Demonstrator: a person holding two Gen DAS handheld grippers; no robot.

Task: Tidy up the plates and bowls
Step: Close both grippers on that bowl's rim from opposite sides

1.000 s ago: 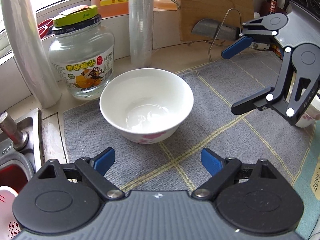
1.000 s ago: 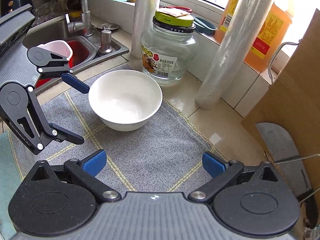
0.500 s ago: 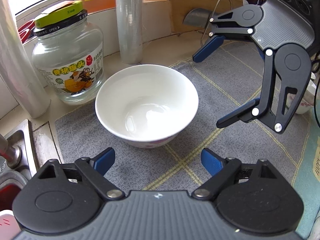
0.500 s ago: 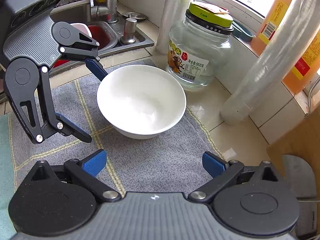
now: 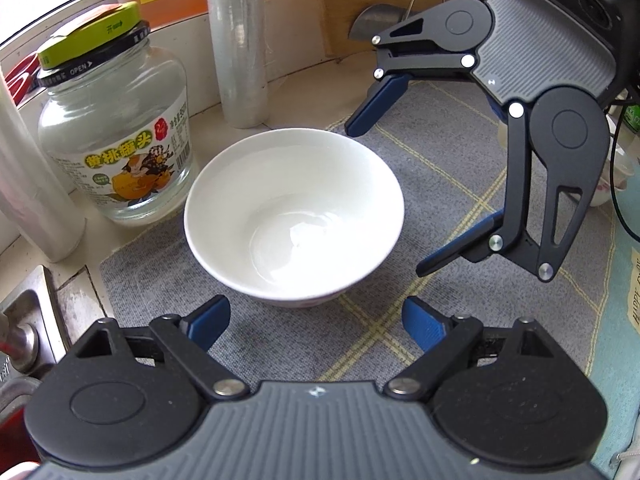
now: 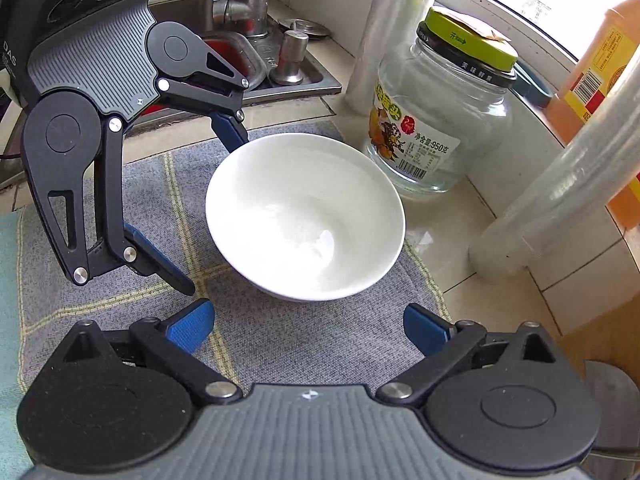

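A white bowl (image 5: 294,216) (image 6: 306,216) stands upright and empty on a grey checked mat (image 5: 460,160). My left gripper (image 5: 316,322) is open, its blue pads just short of the bowl's near side with nothing between them. My right gripper (image 6: 306,326) is open too, facing the bowl from the other side. In the left wrist view the right gripper (image 5: 388,200) hangs at the bowl's right rim, its jaws spread wide. In the right wrist view the left gripper (image 6: 210,213) flanks the bowl's left rim, one fingertip (image 6: 234,136) at the rim; I cannot tell whether it touches.
A glass jar (image 5: 116,136) (image 6: 436,120) with a green lid stands close behind the bowl. Rolls of cling film (image 5: 240,40) (image 6: 560,184) rise beside it. A sink (image 6: 280,60) lies past the mat's left end. A small flowered bowl (image 5: 612,184) sits at the far right.
Both grippers have closed in on the bowl from opposite sides and rolled somewhat. The bowl and the jaws' spread are unchanged.
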